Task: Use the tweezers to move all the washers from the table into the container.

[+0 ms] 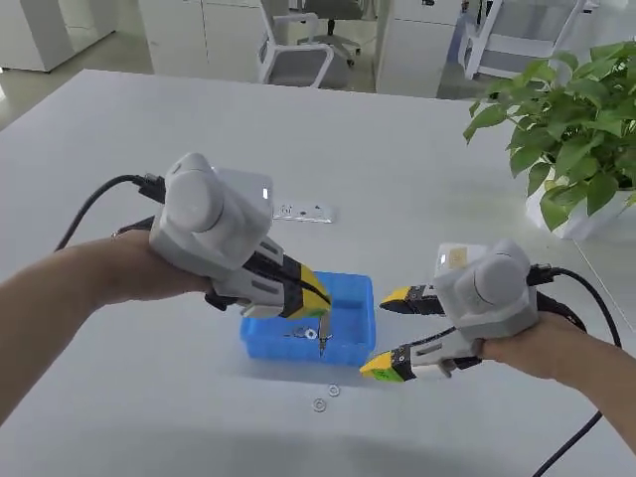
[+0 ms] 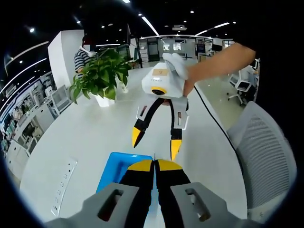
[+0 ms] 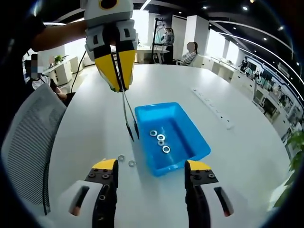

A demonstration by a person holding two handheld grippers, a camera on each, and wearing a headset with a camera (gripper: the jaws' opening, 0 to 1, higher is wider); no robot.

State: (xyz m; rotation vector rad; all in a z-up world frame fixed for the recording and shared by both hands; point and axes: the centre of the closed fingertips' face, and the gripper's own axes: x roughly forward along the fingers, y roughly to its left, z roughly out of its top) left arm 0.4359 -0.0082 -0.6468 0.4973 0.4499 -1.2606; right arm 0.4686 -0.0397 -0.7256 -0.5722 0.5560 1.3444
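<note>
**Head view.** The left hand-held gripper (image 1: pixel 313 296) is clenched on the tweezers (image 1: pixel 321 338). Their tips hang over the near part of the blue container (image 1: pixel 278 348), just inside its front rim. The right hand-held gripper (image 1: pixel 386 333) is released, its jaws spread wide just beside the container's right wall. Two washers (image 1: pixel 326 397) lie close together on the white tabletop (image 1: pixel 149 417), near the container's front edge and between the two grippers. A power strip (image 1: pixel 303 211) lies beyond the container. A potted plant (image 1: pixel 576 129) stands at the far right edge, and the bare tabletop is broad to the left and ahead.

**Left gripper view.** The jaws are pressed together with the thin tweezers running out between them. The right gripper faces them with jaws apart. The container's corner shows below and to the left.

**Right gripper view.** Its own jaws stand well apart. Three washers (image 3: pixel 161 138) rest on the container floor. The tweezer tips hang at the container's left rim. The two loose washers lie on the tabletop just outside that rim, near the left jaw. A mesh chair (image 3: pixel 23 142) stands at the tabletop's left edge.
</note>
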